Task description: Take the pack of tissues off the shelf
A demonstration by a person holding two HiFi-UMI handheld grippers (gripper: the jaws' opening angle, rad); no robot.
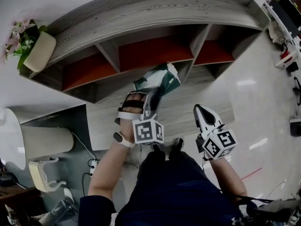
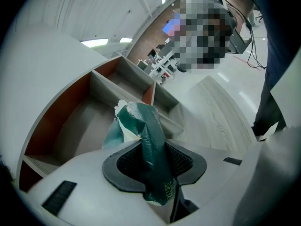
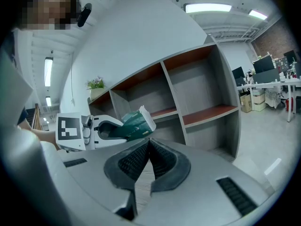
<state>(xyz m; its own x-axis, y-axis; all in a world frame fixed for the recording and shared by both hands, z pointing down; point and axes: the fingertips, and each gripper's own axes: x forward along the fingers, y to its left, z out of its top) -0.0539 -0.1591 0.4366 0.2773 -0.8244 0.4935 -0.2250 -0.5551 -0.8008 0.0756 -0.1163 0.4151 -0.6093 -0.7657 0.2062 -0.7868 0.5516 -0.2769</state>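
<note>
A green and white pack of tissues point(image 1: 157, 79) hangs in the air in front of the shelf point(image 1: 155, 13), clear of its compartments. My left gripper point(image 1: 151, 97) is shut on the pack's near end. In the left gripper view the green pack point(image 2: 153, 145) is pinched between the two black pads and sticks out toward the shelf point(image 2: 94, 102). My right gripper point(image 1: 203, 113) is lower and to the right, jaws shut with nothing between them. In the right gripper view the black pads point(image 3: 148, 157) touch, and the left gripper point(image 3: 101, 131) with the pack point(image 3: 136, 125) shows at the left.
The shelf has three open compartments with red backs point(image 1: 153, 51). A pot of flowers point(image 1: 33, 46) stands on its left end. A white lamp point(image 1: 42, 142) and cables lie on the floor at the left. Desks with equipment point(image 1: 284, 18) stand at the far right.
</note>
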